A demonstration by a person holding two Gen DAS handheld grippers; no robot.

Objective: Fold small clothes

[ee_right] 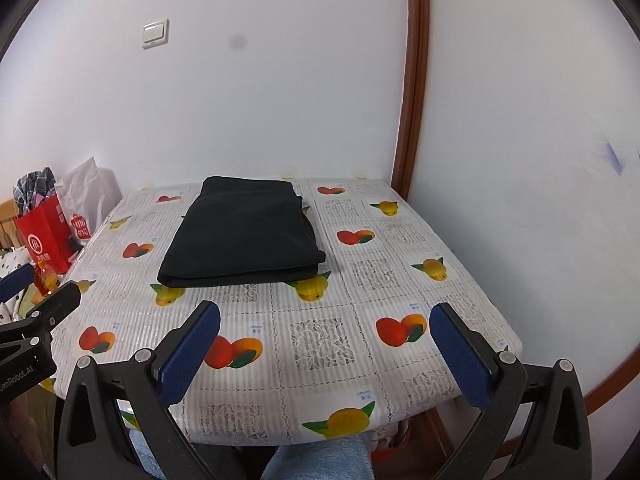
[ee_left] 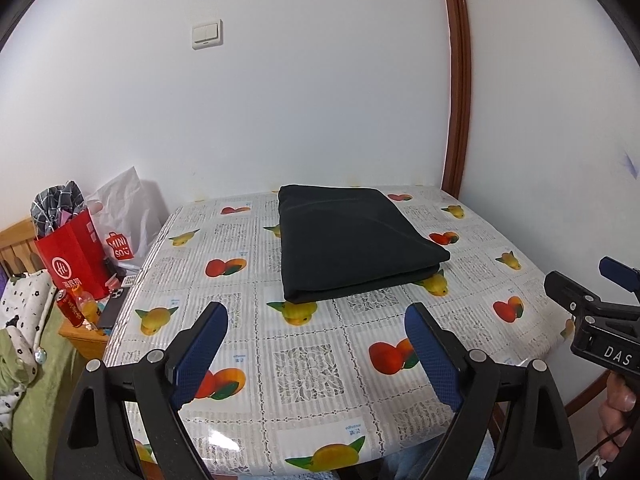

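A dark folded garment lies flat on the far half of the table, near the wall; it also shows in the right wrist view. My left gripper is open and empty, held above the near part of the table, short of the garment. My right gripper is open and empty too, above the table's near edge. The right gripper also shows at the right edge of the left wrist view. The left gripper shows at the left edge of the right wrist view.
The table has a fruit-print plastic cloth and stands against a white wall. Left of it are a red paper bag, a white Miniso bag, bottles and a low wooden stand. A brown door frame rises at the right.
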